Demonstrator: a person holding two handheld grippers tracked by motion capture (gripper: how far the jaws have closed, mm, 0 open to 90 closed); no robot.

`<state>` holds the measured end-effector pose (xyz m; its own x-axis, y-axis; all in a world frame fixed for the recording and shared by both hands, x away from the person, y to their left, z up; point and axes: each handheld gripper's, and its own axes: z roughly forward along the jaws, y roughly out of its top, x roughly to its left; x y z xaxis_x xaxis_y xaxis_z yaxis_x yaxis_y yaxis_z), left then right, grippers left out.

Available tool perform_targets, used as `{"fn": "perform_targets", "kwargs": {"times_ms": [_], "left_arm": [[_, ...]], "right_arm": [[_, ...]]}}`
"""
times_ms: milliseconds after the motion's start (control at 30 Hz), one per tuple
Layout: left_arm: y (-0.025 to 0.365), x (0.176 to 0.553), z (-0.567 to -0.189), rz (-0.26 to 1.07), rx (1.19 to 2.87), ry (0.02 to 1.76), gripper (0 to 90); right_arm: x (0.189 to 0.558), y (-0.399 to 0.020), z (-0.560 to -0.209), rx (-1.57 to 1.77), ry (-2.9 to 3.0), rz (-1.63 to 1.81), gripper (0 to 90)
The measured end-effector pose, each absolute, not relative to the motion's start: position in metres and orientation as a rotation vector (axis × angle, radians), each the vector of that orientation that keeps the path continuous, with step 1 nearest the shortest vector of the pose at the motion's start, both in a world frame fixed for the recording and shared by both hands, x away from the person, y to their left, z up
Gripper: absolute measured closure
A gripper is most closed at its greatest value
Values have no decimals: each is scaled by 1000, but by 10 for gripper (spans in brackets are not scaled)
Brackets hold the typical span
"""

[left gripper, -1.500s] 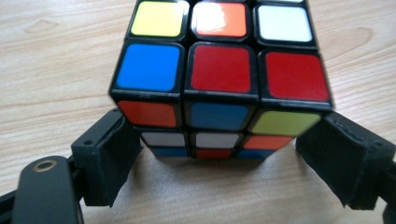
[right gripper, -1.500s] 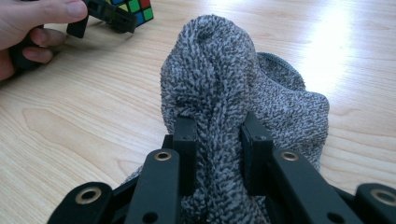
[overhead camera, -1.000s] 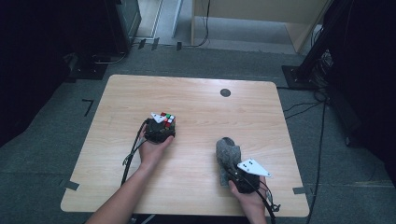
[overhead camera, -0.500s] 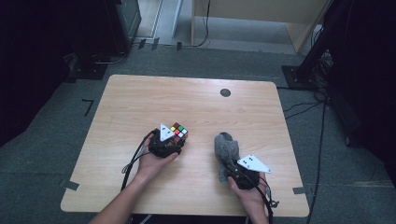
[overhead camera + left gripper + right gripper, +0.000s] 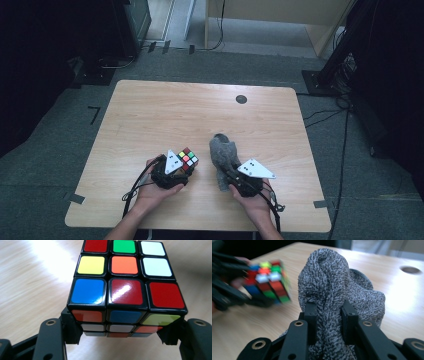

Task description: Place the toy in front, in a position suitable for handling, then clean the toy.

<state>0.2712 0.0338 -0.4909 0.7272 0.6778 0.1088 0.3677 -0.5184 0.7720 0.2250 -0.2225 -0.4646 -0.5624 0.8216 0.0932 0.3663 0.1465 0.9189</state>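
Sitting clamped between the left claw point(image 5: 120, 340), the cube point(image 5: 125, 287); right claw point(image 5: 328, 322) pinching the grey cloth point(image 5: 337, 290).

Overhead looks down; gripper views close (share cube point(image 5: 268, 281)).

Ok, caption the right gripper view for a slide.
Right gripper clamps a grey cloth; blurred puzzle cube beyond.

Two black grippers at the bottom of the high view: left gripper point(image 5: 181, 167), right gripper point(image 5: 229, 172). Grey three-cornered plate on top of each, dotted with dark marks. Thin black cables trailing toward the lower edge. Matte black jaw arms with round brass-ringed screw holes. Bare forearms, no sleeves.
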Motion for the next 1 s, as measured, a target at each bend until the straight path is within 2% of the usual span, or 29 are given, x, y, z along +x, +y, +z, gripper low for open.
{"fn": "perform_targets", "kwargs": {"times_ms": [100, 367, 500, 733, 867, 1000], "left_arm": [[24, 260, -492, 536, 2232, 704, 342], [10, 243, -487, 581, 2274, 582, 343], [9, 242, -487, 574, 2260, 558, 344], [11, 246, -482, 567, 2241, 561, 344], [7, 245, -485, 568, 2268, 540, 344], [4, 241, -483, 597, 2263, 514, 344]], "right_arm": [[220, -204, -460, 1032, 2038, 1435, 727], [207, -161, -458, 830, 2174, 1364, 721], [213, -168, -458, 898, 2159, 1392, 722], [230, -207, -458, 1139, 2051, 1377, 726], [217, -193, -450, 982, 2063, 1469, 724], [210, -171, -457, 895, 2132, 1426, 722]]}}
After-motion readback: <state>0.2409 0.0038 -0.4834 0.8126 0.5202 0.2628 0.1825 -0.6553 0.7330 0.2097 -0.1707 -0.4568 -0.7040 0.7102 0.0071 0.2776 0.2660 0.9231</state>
